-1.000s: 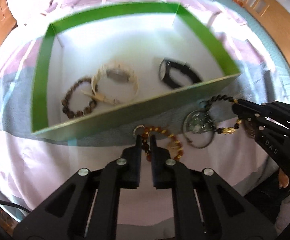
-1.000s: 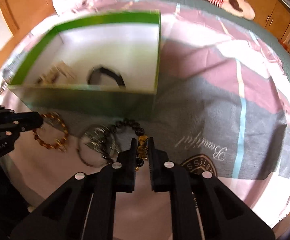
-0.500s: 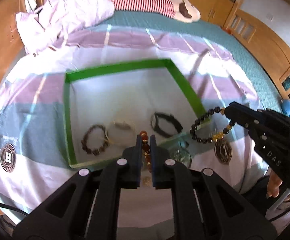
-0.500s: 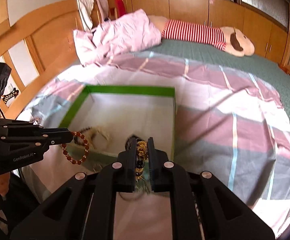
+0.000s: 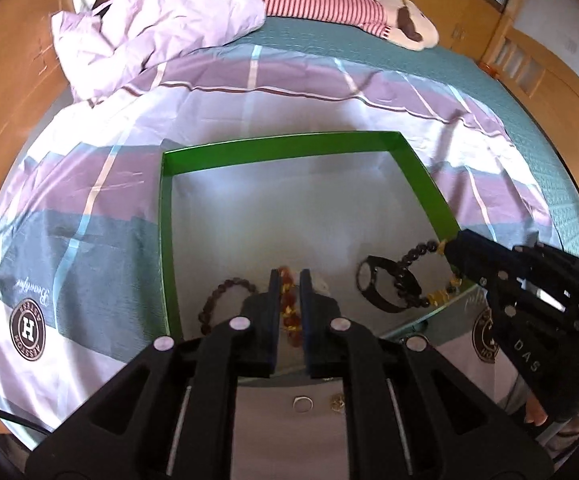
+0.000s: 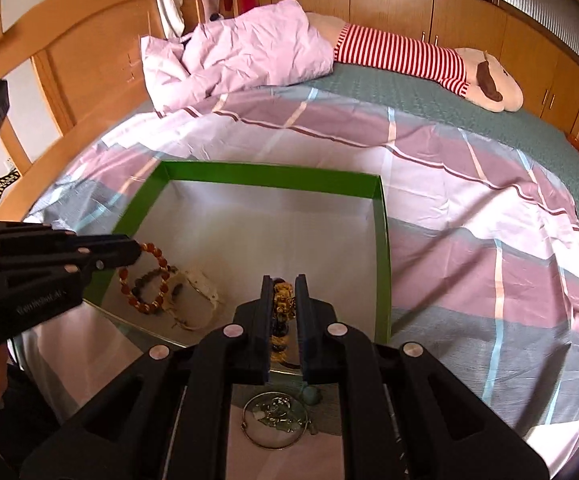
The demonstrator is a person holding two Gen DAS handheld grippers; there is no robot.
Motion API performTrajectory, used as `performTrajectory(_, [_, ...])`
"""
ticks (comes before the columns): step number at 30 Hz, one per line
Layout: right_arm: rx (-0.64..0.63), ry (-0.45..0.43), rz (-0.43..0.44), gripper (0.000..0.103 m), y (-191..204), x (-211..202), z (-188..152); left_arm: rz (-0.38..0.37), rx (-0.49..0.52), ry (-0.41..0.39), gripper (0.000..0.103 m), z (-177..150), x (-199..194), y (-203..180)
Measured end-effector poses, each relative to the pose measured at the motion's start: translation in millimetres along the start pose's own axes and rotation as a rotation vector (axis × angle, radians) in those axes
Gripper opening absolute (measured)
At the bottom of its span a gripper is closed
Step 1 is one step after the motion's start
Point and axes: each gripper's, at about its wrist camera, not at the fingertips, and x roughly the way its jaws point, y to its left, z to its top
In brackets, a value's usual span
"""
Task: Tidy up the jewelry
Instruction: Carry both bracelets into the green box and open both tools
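A green-walled box [image 5: 281, 148] with a white floor lies on the bed; it also shows in the right wrist view [image 6: 273, 176]. My left gripper [image 5: 289, 276] is shut on an amber bead bracelet [image 6: 145, 280] and holds it above the box's near left part. My right gripper [image 6: 283, 280] is shut on a black bead bracelet with gold charms [image 5: 413, 276], held above the box's near right corner. In the box lie a dark bead bracelet [image 5: 221, 296], a cream watch [image 6: 201, 292] and a black watch [image 5: 377, 284].
A silver bangle with a charm [image 6: 275, 420] lies on the sheet in front of the box. A ring [image 5: 303, 403] and a small gold piece [image 5: 336, 401] lie there too. A crumpled pink quilt [image 6: 241, 52] and a striped plush toy [image 6: 421, 60] are at the far side.
Both grippers have lifted their bracelets off the sheet, risen high and moved forward over the box's near edge. The box now looks smaller and lower in both views.
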Motion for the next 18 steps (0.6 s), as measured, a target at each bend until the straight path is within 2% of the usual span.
performTrajectory(1, [-0.004,-0.005,-0.009,0.023,-0.1,-1.5,-0.8,-0.002,-0.001,0.003,0.016,-0.7,-0.3,0.4])
performTrajectory(2, [-0.007,-0.012,-0.014,0.04,-0.8,-5.3,-2.3,-0.006,0.001,0.004,0.022,-1.2,-1.0,-0.1])
performTrajectory(3, [-0.006,-0.022,-0.014,0.049,-1.9,-9.3,-4.2,-0.013,0.007,0.002,0.025,-3.5,-3.4,-1.4])
performTrajectory(8, [-0.039,0.026,0.056,0.049,-6.7,-23.0,-28.4,-0.094,0.07,0.025,0.025,-24.4,-15.5,-15.3])
performTrajectory(10, [-0.058,0.075,0.075,0.049,-5.8,-18.7,-44.4,-0.155,0.097,0.062,0.025,-37.1,-15.2,-23.6])
performTrajectory(12, [-0.079,0.127,0.082,0.047,-2.8,-7.6,-60.7,-0.182,0.116,0.108,0.026,-47.9,-9.2,-30.7])
performTrajectory(15, [-0.108,0.2,0.066,0.043,1.7,12.3,-76.5,-0.158,0.134,0.172,0.031,-58.6,7.5,-38.2])
performTrajectory(18, [-0.127,0.234,0.062,0.042,5.4,24.5,-85.1,-0.133,0.134,0.223,0.037,-65.6,23.0,-42.3])
